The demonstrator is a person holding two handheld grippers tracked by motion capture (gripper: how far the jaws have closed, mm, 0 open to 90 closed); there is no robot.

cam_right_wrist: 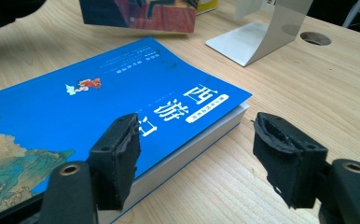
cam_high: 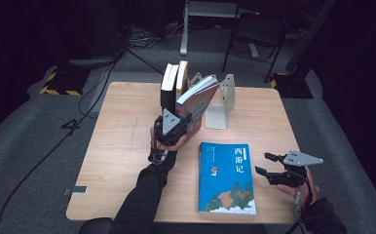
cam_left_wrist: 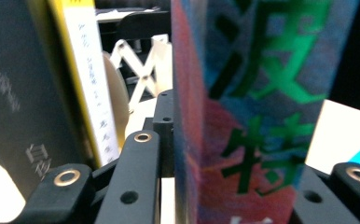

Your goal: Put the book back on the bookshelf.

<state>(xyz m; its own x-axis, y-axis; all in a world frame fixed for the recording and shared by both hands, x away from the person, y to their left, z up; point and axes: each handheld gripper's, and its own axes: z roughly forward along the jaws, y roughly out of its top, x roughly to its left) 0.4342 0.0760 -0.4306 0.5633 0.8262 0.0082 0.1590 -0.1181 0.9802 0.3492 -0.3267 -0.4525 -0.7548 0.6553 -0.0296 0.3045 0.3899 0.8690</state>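
Now the left gripper (cam_high: 172,127) is centre frame in the high view, its fingers (cam_left_wrist: 136,177) clamped on the red-and-blue book (cam_high: 198,100), which leans tilted beside the black book (cam_high: 169,87) and the metal bookend (cam_high: 221,105). Lower right, the right gripper (cam_high: 269,165) hovers with fingers apart just beside the blue book (cam_high: 226,178) lying flat on the surface (cam_high: 122,146).

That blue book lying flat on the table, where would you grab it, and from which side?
Take the blue book by its long right edge, coming in level from the right, where the right gripper waits with open jaws. The book lies flat, cover up, so only its edges offer a hold; in the right gripper view that edge looks thick enough for one jaw above and one below, probably after tipping it up slightly.
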